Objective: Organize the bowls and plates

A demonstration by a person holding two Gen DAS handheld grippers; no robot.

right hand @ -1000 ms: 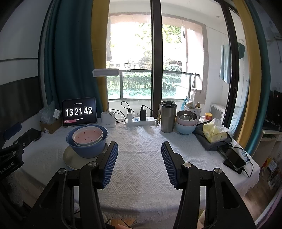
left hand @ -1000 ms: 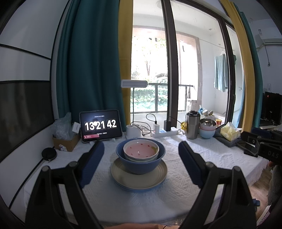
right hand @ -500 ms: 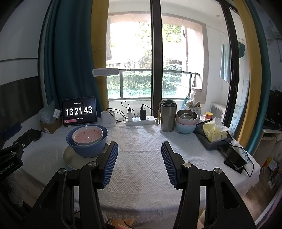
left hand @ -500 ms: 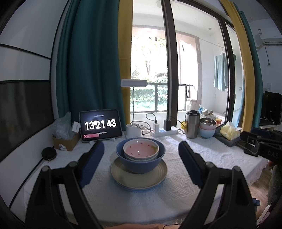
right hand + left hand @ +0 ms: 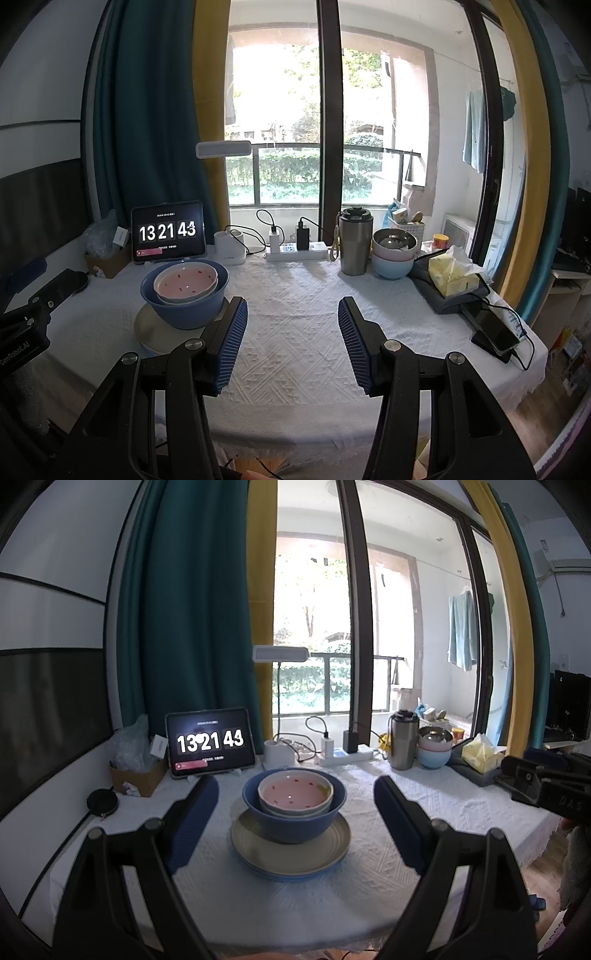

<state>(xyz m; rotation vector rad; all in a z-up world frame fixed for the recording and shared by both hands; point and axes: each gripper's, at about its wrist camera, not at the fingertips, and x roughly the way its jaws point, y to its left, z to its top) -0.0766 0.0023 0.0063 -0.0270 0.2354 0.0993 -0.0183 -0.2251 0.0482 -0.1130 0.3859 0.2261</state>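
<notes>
1. A table covered with a white textured tablecloth [image 5: 295, 332] stands before a tall window with teal and yellow curtains.
2. At the back left, a tablet [image 5: 168, 232] shows a clock; to its right sit a power strip [image 5: 295, 251], a steel tumbler [image 5: 355, 242] and two small stacked bowls [image 5: 393, 254], then a tissue pack [image 5: 452, 275] and a phone [image 5: 495, 332].
3. The left gripper [image 5: 295, 819] is wide open and holds nothing; the stack lies just beyond and between its blue pads, touching neither.
4. That stack is a cream plate [image 5: 291, 843] on a blue plate, a large blue bowl [image 5: 294, 812] on top, and a pink-lined bowl [image 5: 295, 792] nested inside.
5. The right gripper [image 5: 291, 339] is partly open and empty over bare cloth; the stack sits left of its left finger [image 5: 231, 343], which overlaps the plate's edge in view.
</notes>
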